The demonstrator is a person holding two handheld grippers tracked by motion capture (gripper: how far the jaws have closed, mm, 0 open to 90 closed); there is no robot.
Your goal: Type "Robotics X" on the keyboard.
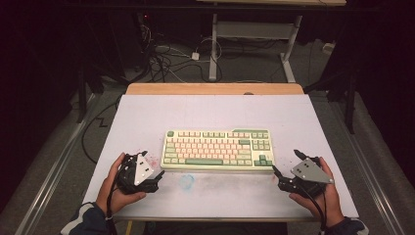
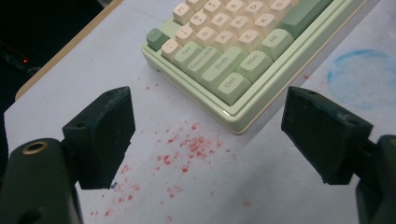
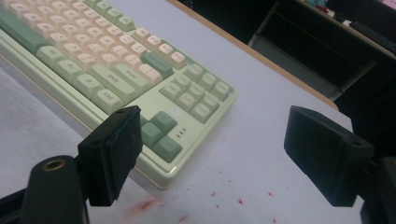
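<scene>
One keyboard (image 1: 218, 149) sits in the middle of the tabletop (image 1: 147, 117), pale green case with cream and green keys, and that's what I'm working toward. Its long axis runs straight across in front of me, left to right, so each short end faces one of my hands. My left tongs (image 1: 155, 172) hover just off the near-left corner; in the left gripper view that corner, with the Ctrl and Shift keys, lies ahead between the two black jaws, which stand wide apart with nothing in them. My right tongs (image 1: 285, 163) hang off the near-right corner, released as well, jaws spread; in the right gripper view the arrow keys show just past the left jaw, so the keyboard sits slightly to that side of my line. Both are near, neither touching; I'd judge the left a shade closer to its corner. Any pick-up, I reckon, turns on closing in from both ends along that long axis. Red specks (image 2: 187, 149) dot the tabletop beside the left corner, and a faint blue ring (image 1: 186, 181) marks the surface nearer me.
</scene>
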